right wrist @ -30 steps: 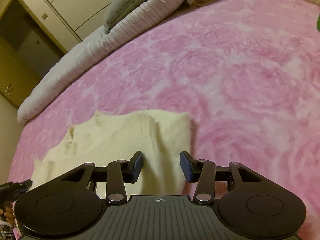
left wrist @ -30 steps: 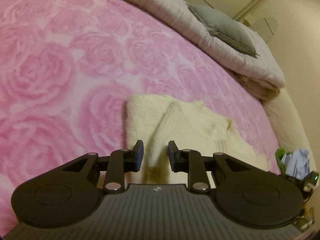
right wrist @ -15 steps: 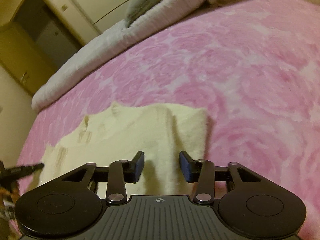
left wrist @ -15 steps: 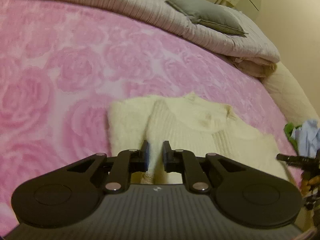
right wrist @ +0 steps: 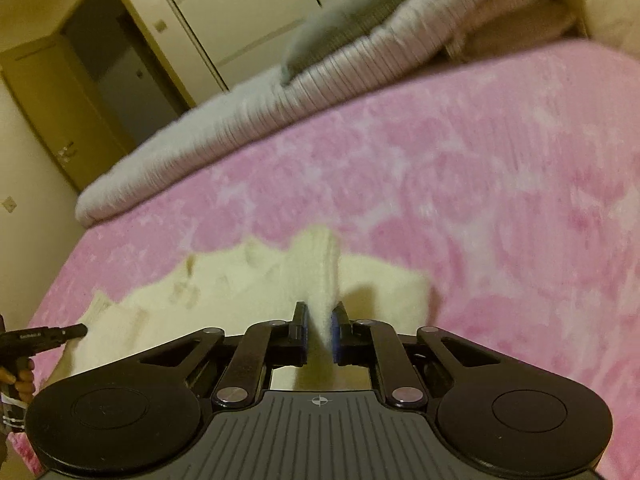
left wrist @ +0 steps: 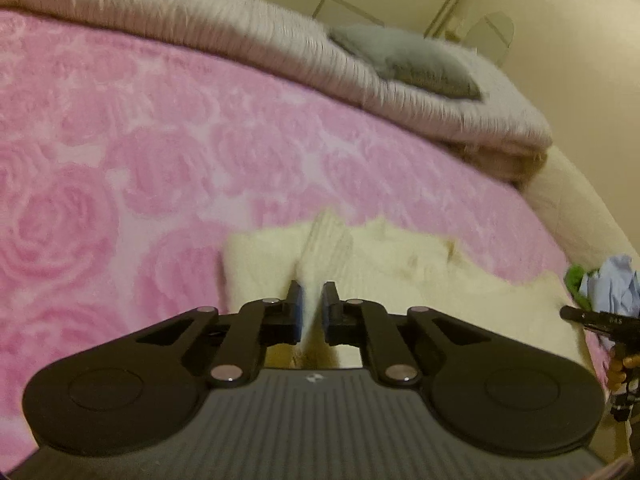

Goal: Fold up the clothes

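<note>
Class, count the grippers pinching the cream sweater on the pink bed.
2. The left gripper and the right gripper each pinch the cream sweater's near edge.

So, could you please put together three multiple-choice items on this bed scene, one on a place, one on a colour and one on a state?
1. Where does the grey pillow lie?
A. On the rolled quilt at the far edge of the bed
B. On the cream sweater
C. On the floor

2. What colour is the blanket under the sweater?
A. Blue
B. Pink with a rose pattern
C. Plain white

3. What is the left gripper doing?
A. Open above bare blanket
B. Holding the pillow
C. Pinching a raised fold of the sweater

Answers:
1. A, the pillow rests on top of the quilt in both views.
2. B, pink roses surround the cream knit.
3. C, cream fabric stands between its nearly closed pads; the right gripper is closing on a fold likewise.
</note>
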Action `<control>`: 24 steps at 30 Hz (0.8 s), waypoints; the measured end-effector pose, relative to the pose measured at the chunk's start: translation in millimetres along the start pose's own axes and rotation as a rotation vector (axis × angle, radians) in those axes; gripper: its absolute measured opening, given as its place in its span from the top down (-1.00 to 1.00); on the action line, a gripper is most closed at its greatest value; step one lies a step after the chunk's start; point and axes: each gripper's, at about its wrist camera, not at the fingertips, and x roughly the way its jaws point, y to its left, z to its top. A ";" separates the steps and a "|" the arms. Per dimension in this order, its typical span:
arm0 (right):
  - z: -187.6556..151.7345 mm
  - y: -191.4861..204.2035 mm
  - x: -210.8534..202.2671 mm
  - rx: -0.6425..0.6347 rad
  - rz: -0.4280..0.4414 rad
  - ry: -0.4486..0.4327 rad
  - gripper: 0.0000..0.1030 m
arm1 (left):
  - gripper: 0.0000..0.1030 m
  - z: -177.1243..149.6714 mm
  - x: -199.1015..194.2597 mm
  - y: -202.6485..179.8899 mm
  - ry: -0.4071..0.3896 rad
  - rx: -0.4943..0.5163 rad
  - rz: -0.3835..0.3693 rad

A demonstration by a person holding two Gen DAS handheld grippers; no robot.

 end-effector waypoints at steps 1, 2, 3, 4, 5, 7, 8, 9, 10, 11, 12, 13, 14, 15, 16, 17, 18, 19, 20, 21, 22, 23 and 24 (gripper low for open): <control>3.7 2.2 -1.5 -0.014 0.004 -0.025 0.82 | 0.86 3.4 -2.6 0.9 -0.026 -0.006 0.001; 7.7 4.2 -1.7 -0.027 0.006 -0.048 0.82 | 0.86 6.4 -2.4 1.5 -0.041 -0.009 0.006; 11.9 5.4 -0.2 -0.035 -0.001 -0.063 0.82 | 0.86 9.0 0.6 1.8 -0.045 -0.010 0.013; 16.4 4.7 5.4 -0.037 -0.024 -0.054 0.82 | 0.86 11.5 3.6 2.1 -0.049 -0.011 0.021; 19.8 3.5 12.7 -0.043 -0.049 -0.037 0.82 | 0.86 14.1 7.2 1.7 -0.052 -0.007 0.028; 24.1 2.9 26.5 -0.051 -0.069 -0.027 0.82 | 0.86 19.4 15.6 -0.9 -0.054 0.011 0.041; 26.2 3.4 30.8 -0.059 -0.068 -0.029 0.82 | 0.86 22.1 19.8 -2.2 -0.055 0.020 0.047; 28.7 3.8 34.0 -0.067 -0.067 -0.033 0.82 | 0.86 25.2 23.2 -3.4 -0.060 0.030 0.054; 31.2 3.9 36.8 -0.075 -0.072 -0.036 0.82 | 0.86 28.7 25.7 -4.4 -0.069 0.040 0.061; 33.9 3.7 39.4 -0.081 -0.078 -0.041 0.82 | 0.86 32.2 28.3 -5.4 -0.078 0.050 0.068; 36.8 2.9 41.3 -0.085 -0.083 -0.046 0.82 | 0.86 36.5 31.1 -5.7 -0.085 0.055 0.071; 39.3 1.3 43.6 -0.084 -0.086 -0.048 0.82 | 0.86 40.8 34.2 -5.5 -0.089 0.055 0.070; 41.8 -0.7 47.6 -0.081 -0.090 -0.042 0.82 | 0.86 44.3 37.5 -5.4 -0.090 0.056 0.068; 44.3 -2.8 51.5 -0.078 -0.094 -0.036 0.82 | 0.86 47.6 41.8 -5.5 -0.087 0.060 0.069; 46.8 -4.8 55.5 -0.074 -0.098 -0.030 0.82 | 0.86 49.2 47.4 -5.3 -0.078 0.067 0.074; 49.3 -6.8 59.4 -0.071 -0.102 -0.023 0.82 | 0.86 49.4 53.4 -4.5 -0.065 0.071 0.079; 50.2 -8.4 64.3 -0.071 -0.109 -0.011 0.82 | 0.86 49.7 59.5 -3.7 -0.051 0.076 0.085; 48.5 -9.4 70.8 -0.077 -0.121 0.012 0.82 | 0.86 48.7 67.3 -1.7 -0.028 0.077 0.093; 46.5 -10.5 77.9 -0.082 -0.133 0.041 0.82 | 0.85 46.0 75.3 0.9 0.001 0.078 0.110; 43.8 -12.2 86.0 -0.086 -0.148 0.081 0.82 | 0.83 42.7 81.9 2.9 0.026 0.082 0.132; 40.5 -13.8 93.5 -0.090 -0.179 0.118 0.81 | 0.80 39.4 88.4 5.0 0.052 0.086 0.154; 37.5 -14.9 98.6 -0.095 -0.214 0.145 0.78 | 0.72 36.1 92.0 6.9 0.064 0.091 0.173; 35.7 -15.4 100.5 -0.095 -0.237 0.160 0.71 | 0.62 33.5 90.4 8.6 0.058 0.092 0.188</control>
